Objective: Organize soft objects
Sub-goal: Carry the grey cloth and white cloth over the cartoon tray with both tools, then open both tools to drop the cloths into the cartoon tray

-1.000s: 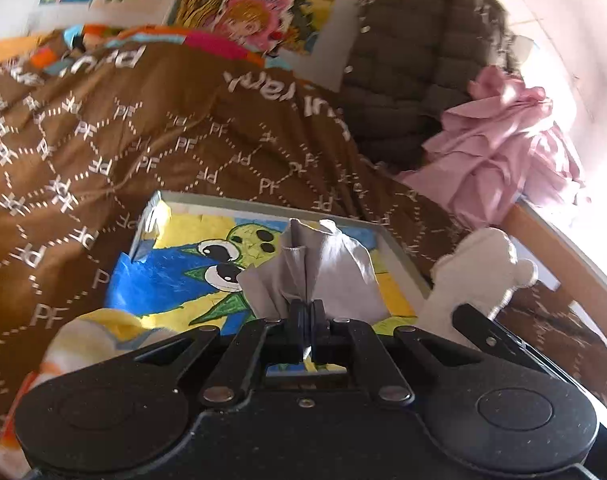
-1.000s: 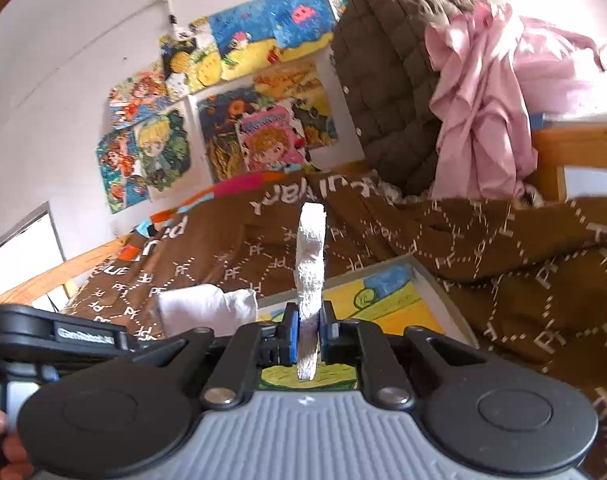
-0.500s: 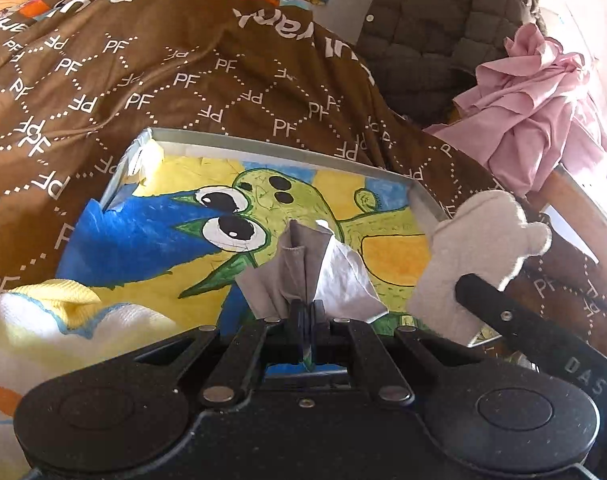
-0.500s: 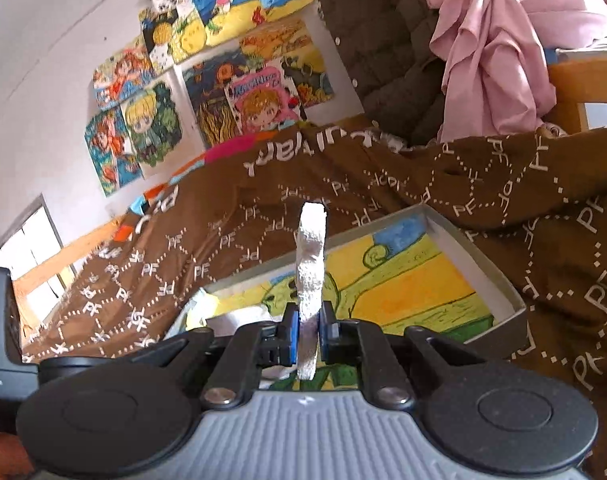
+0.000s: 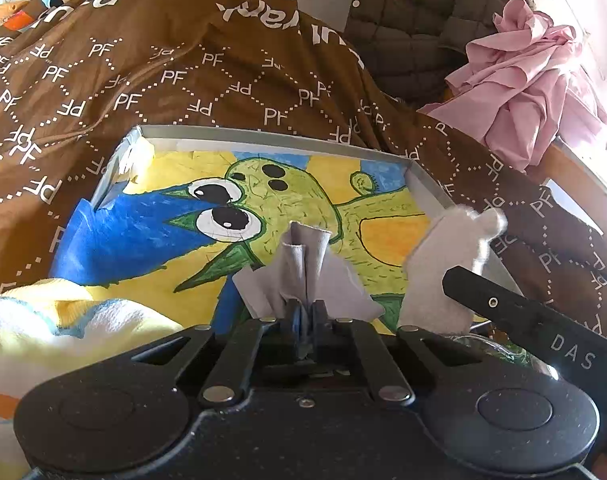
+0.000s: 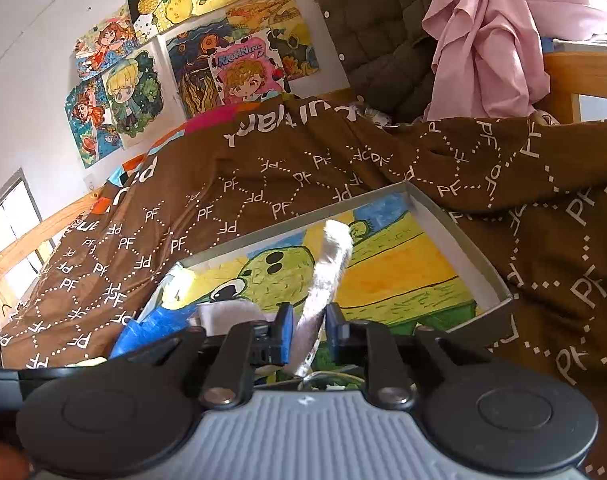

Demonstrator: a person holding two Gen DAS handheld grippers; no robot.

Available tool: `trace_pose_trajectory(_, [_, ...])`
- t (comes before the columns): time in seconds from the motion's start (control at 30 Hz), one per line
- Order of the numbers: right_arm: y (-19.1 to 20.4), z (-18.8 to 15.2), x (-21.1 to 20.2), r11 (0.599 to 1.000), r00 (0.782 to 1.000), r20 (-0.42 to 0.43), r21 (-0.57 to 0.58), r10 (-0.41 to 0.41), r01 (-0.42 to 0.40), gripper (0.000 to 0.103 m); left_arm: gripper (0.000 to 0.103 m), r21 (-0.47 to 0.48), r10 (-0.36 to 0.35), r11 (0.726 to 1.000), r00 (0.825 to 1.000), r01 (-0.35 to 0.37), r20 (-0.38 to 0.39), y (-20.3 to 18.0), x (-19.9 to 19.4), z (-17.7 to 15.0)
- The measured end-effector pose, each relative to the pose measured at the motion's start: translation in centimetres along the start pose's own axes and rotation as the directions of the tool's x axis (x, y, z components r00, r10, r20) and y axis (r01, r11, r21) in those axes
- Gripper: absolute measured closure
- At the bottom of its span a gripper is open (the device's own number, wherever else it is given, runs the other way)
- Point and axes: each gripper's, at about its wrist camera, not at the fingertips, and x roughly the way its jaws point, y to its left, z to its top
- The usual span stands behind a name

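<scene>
A shallow grey box (image 5: 263, 136) with a painted cartoon floor lies on the brown blanket. My left gripper (image 5: 305, 314) is shut on a bunched grey cloth (image 5: 303, 268), held low over the box's near half. To its right, a white mitten-shaped soft piece (image 5: 451, 256) stands blurred over the box's right side. In the right wrist view that white piece (image 6: 327, 280) leans between the blue pads (image 6: 283, 332) of my right gripper (image 6: 308, 332), which is open with a gap on both sides. The box rim (image 6: 443, 220) lies just beyond it.
A yellow and white towel (image 5: 43, 320) sits at the box's near left corner. The brown patterned blanket (image 5: 183, 80) surrounds the box. A dark quilted jacket (image 5: 423, 20) and a pink garment (image 5: 523, 92) hang at the back right by a wooden bed rail (image 6: 575, 80). Posters (image 6: 243, 68) cover the wall.
My right gripper has opened and the white piece now leans loose between its fingers. Both grippers have come down closer over the box. The left stays shut on the grey cloth.
</scene>
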Motion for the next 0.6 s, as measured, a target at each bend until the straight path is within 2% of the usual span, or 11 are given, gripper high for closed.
trace_pose_trajectory(0.07, [0.0,0.1,-0.1,1.0,1.0,-0.006,0.0,-0.002,0.002,0.076,0.091,-0.006,-0.004,1.0,1.0,0.004,0.01,0.1,-0.3,0.0])
trace_pose_trajectory(0.17, [0.1,0.4,-0.3,0.999,1.0,-0.016,-0.034,-0.025,0.024,0.061,0.079,-0.016,0.008,1.0,0.999,-0.007,0.04,0.1,-1.1,0.0])
trace_pose_trajectory(0.23, [0.1,0.6,-0.7,0.998,0.999,-0.016,-0.052,-0.037,0.036,0.056,0.061,-0.022,0.009,1.0,0.997,-0.008,0.075,0.1,-2.0,0.0])
trace_pose_trajectory(0.33, [0.1,1.2,-1.7,0.996,0.999,-0.01,-0.073,-0.043,0.042,0.048,0.045,-0.024,0.016,1.0,0.992,-0.013,0.127,0.0,-3.6,0.1])
trace_pose_trajectory(0.5, [0.4,2.4,-4.3,0.993,0.998,0.022,-0.099,-0.054,0.056,0.032,0.033,-0.008,0.029,1.0,0.983,-0.028,0.181,-0.8,-6.5,0.6])
trace_pose_trajectory(0.6, [0.6,3.4,-6.4,0.994,0.998,0.044,-0.101,-0.048,0.052,0.024,0.022,0.001,0.04,0.999,0.976,-0.041,0.212,-1.4,-8.8,0.7])
